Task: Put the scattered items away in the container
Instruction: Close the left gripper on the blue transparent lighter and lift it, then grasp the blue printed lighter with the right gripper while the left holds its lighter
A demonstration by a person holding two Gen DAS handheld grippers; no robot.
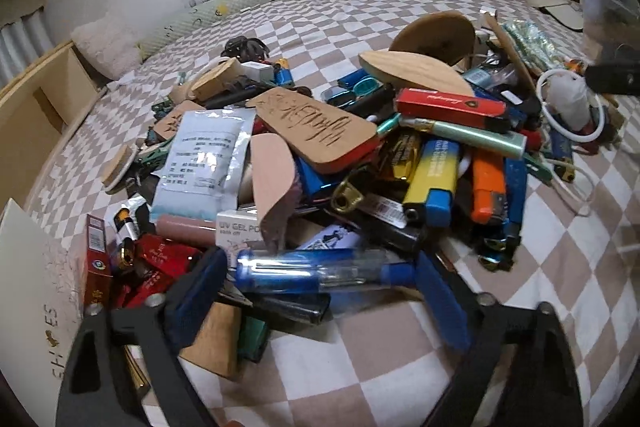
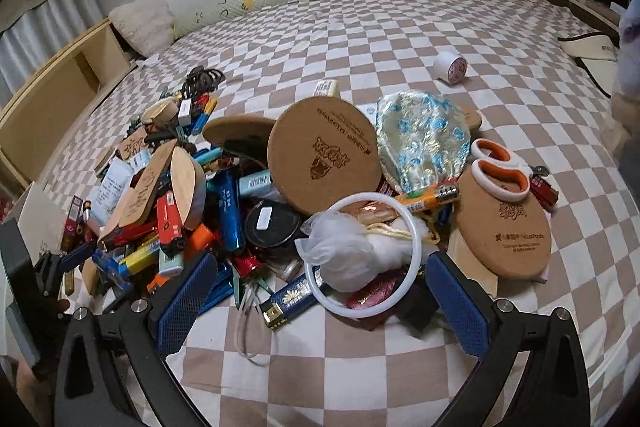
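Note:
A big pile of lighters, wooden coasters and small boxes (image 1: 360, 147) lies on a checked bedspread (image 1: 400, 367). My left gripper (image 1: 320, 291) is open, its blue pads either side of a clear blue lighter (image 1: 320, 273) at the pile's near edge. A white shoe box (image 1: 32, 299) stands at the far left. My right gripper (image 2: 322, 295) is open in front of a white ring (image 2: 362, 255) with a plastic bag (image 2: 344, 247) in it, and a dark blue lighter (image 2: 292, 301). The left gripper shows at the left edge of the right wrist view (image 2: 52, 267).
Round cork coasters (image 2: 324, 155), a floral pouch (image 2: 422, 141) and orange-handled scissors (image 2: 500, 171) lie on the pile's right side. A small white tape roll (image 2: 450, 67) sits apart farther back. A wooden bed frame (image 2: 52, 95) runs along the left, pillows (image 2: 140, 23) at the head.

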